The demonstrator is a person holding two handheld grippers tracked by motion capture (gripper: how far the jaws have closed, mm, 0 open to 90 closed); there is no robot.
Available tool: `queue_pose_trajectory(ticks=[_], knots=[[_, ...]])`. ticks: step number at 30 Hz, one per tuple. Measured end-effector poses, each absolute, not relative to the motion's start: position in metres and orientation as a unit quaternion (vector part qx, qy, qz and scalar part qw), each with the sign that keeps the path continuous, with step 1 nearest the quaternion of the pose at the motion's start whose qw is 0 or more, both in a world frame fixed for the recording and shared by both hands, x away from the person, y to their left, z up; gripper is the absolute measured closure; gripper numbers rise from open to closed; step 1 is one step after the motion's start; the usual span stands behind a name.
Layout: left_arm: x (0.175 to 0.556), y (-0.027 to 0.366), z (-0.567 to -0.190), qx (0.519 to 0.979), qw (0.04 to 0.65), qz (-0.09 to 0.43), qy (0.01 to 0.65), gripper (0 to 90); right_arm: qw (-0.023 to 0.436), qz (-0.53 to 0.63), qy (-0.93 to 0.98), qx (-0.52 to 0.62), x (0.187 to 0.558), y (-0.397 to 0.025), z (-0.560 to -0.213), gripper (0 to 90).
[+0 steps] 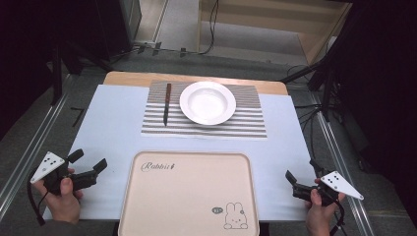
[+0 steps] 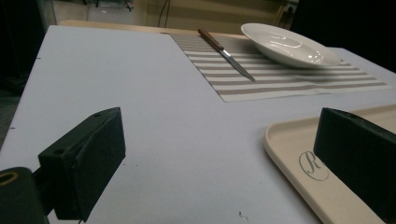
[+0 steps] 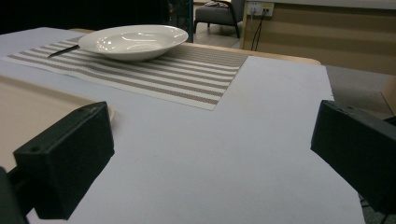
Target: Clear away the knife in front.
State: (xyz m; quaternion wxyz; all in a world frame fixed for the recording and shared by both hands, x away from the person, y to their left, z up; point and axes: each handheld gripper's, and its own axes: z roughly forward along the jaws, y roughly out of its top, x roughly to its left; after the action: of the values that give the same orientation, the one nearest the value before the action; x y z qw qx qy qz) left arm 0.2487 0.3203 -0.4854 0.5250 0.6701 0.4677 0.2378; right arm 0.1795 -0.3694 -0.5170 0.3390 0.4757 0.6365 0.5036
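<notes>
Left gripper (image 1: 88, 162), right gripper (image 1: 301, 169): each had two blocky black jaws with small screw holes, a grey triangular plate with black dots, and a trailing black cable

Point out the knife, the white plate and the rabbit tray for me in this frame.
knife (image 1: 167, 102): high view, where handle meets blade.
white plate (image 1: 207, 103): high view, centre of the bowl.
rabbit tray (image 1: 189, 194): high view, bare middle of its surface.
</notes>
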Motion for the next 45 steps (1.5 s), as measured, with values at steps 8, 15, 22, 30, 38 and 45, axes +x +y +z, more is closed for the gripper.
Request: queue_pose_trajectory(ticks=[8,15,22,30,38,45], knots=[[0.249,0.313,-0.477,0.680,0.513,0.253,0.458,1.6,0.338,0.505,0.637,0.474,0.180,-0.368,-0.517,0.0],[0.249,0.309,-0.462,0.672,0.522,0.243,0.465,1.5,0.336,0.504,0.637,0.476,0.181,-0.368,-0.518,0.0],[0.252,0.293,-0.453,0.684,0.518,0.240,0.455,1.7,0.335,0.505,0.639,0.474,0.180,-0.368,-0.518,0.0],[0.270,0.265,-0.426,0.698,0.519,0.228,0.437,1.7,0.336,0.504,0.641,0.471,0.180,-0.367,-0.518,0.0],[0.293,0.243,-0.399,0.709,0.519,0.229,0.418,1.7,0.336,0.505,0.640,0.472,0.180,-0.367,-0.518,0.0],[0.318,0.226,-0.390,0.723,0.505,0.220,0.417,1.8,0.336,0.505,0.640,0.472,0.180,-0.367,-0.518,0.0]])
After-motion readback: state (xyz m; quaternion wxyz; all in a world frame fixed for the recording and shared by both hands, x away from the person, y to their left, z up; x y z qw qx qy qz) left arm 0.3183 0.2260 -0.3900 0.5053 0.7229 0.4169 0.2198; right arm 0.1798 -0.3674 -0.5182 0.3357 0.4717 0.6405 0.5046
